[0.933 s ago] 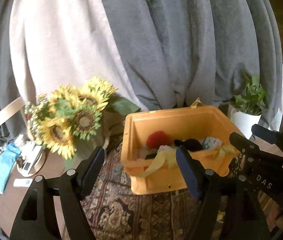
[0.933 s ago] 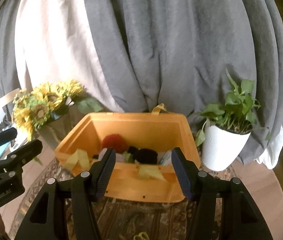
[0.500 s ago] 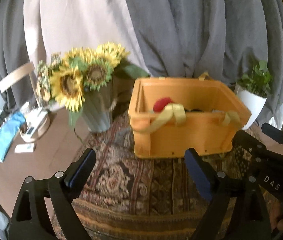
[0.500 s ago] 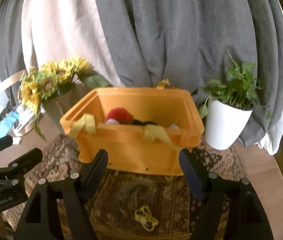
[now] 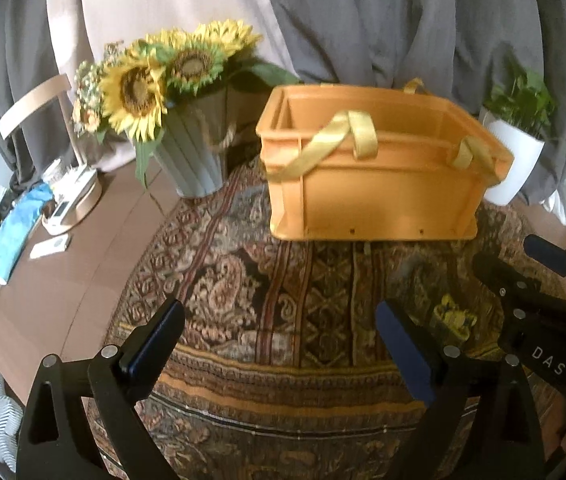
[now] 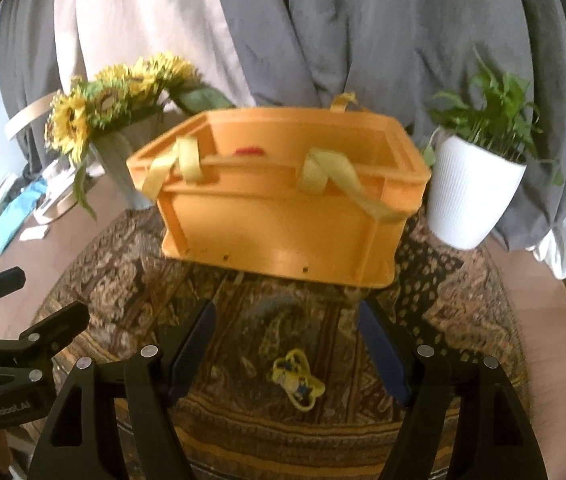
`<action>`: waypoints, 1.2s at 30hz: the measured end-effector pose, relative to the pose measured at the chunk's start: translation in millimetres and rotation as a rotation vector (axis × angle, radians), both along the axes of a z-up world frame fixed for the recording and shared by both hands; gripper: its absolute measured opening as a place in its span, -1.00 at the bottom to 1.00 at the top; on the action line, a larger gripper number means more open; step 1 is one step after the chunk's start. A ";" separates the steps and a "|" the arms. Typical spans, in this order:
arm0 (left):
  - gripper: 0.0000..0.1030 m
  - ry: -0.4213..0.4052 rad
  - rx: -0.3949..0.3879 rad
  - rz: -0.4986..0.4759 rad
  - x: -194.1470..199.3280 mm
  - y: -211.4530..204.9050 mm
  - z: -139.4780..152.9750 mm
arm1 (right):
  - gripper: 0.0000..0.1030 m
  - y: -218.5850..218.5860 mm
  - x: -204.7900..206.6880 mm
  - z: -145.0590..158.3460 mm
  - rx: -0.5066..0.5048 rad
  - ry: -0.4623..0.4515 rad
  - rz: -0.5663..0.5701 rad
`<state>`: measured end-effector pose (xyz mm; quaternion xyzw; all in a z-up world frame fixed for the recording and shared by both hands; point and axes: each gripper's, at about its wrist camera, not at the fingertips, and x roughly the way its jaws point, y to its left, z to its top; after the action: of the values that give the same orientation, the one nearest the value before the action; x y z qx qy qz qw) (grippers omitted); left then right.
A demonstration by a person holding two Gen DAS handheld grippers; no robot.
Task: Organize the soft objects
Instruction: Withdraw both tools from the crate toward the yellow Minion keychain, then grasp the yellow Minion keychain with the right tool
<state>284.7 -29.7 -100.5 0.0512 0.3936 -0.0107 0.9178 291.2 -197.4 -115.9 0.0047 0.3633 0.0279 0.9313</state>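
Right, I have both claws low over the patterned rug (image 5: 243, 280), with the orange crate (image 5: 379, 184) standing on it ahead of me. The left gripper (image 5: 279, 332) is spread wide with nothing between its jaws; they have just been opening, and only rug shows in the gap. The right gripper (image 6: 287, 340) is released too, its jaws parted about halfway after opening a moment ago and now steady, empty as well. Lying on the rug just ahead of the right gripper's fingers, roughly centred between them, is a small yellow soft toy (image 6: 297, 380) with blue specks; it is apart from both pads. From the left wrist view I see the same toy off to the right, beside the right gripper's black frame. Yellow ribbon handles (image 6: 323, 172) drape over the crate's near wall, and something red (image 6: 249, 150) just shows above its rim from the right wrist view. A vase of sunflowers (image 5: 163, 80) stands left of the crate, a white potted plant (image 6: 471, 192) to its right, grey curtains (image 6: 363, 20) behind.
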 end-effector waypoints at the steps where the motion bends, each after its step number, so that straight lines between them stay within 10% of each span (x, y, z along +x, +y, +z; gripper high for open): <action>1: 0.91 0.010 0.004 0.003 -0.8 -0.3 -3.6 | 0.44 -0.1 0.1 -3.7 0.001 0.010 0.002; 27: 0.91 0.192 0.044 0.020 9.8 -13.5 -74.5 | 0.42 -10.4 18.3 -83.1 0.012 0.195 0.012; 36: 0.91 0.203 0.051 0.016 17.8 -16.7 -79.7 | 0.11 -14.8 24.9 -91.6 0.033 0.213 0.008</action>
<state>302.5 -46.4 -180.2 0.0701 0.4853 0.0015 0.8716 316.1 -212.2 -207.5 0.0214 0.4598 0.0366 0.8870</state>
